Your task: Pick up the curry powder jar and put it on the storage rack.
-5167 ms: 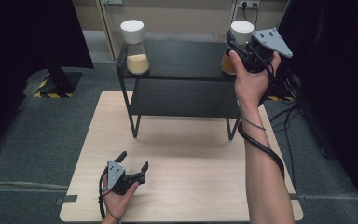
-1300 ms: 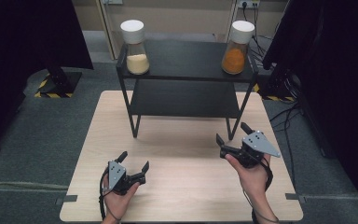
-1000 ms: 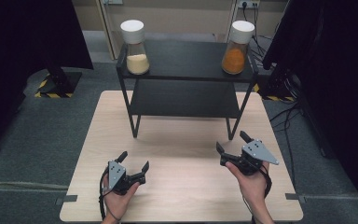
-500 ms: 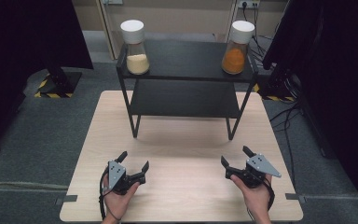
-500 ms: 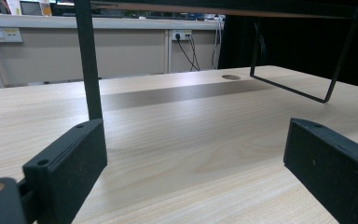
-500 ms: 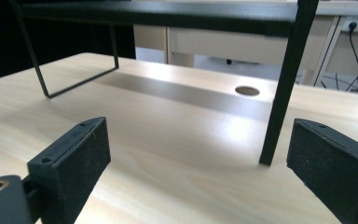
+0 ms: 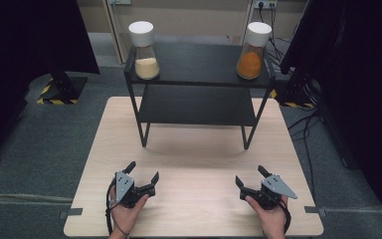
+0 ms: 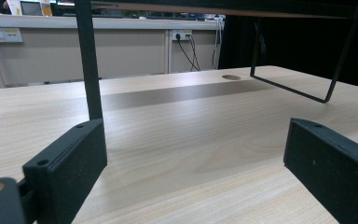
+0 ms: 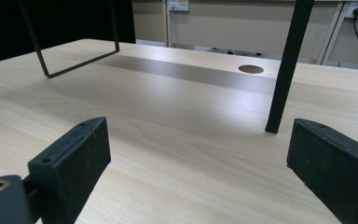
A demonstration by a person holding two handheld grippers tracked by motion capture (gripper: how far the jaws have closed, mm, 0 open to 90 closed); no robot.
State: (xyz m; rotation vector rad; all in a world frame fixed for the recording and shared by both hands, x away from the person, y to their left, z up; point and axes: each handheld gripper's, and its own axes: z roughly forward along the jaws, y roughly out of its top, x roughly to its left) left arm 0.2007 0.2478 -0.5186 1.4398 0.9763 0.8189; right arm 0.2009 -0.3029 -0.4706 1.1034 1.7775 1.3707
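Note:
Two white-capped jars stand on top of a black two-tier shelf (image 7: pixel 199 82): one with pale powder (image 7: pixel 145 55) at its left end, one with orange powder (image 7: pixel 251 52) at its right end. Low over the front left of the wooden table (image 7: pixel 199 154) rests my left gripper (image 7: pixel 142 172), open with nothing between its jaws. My right gripper (image 7: pixel 250 177) sits at the front right, also open and empty. Both gripper views look along the tabletop past wide-apart black jaws toward the shelf legs (image 8: pixel 89 60) (image 9: pixel 286 70).
The shelf's thin wire frame (image 8: pixel 307 88) (image 9: pixel 65 60) rests on the table's far half. A round cable hole (image 9: pixel 251 69) lies in the tabletop behind the shelf. Black curtains hang at both sides, and cables (image 7: pixel 308 124) run on the floor at right.
My right gripper has let go of the orange jar on the shelf and come down to the table's front right, open. The left gripper has stayed put.

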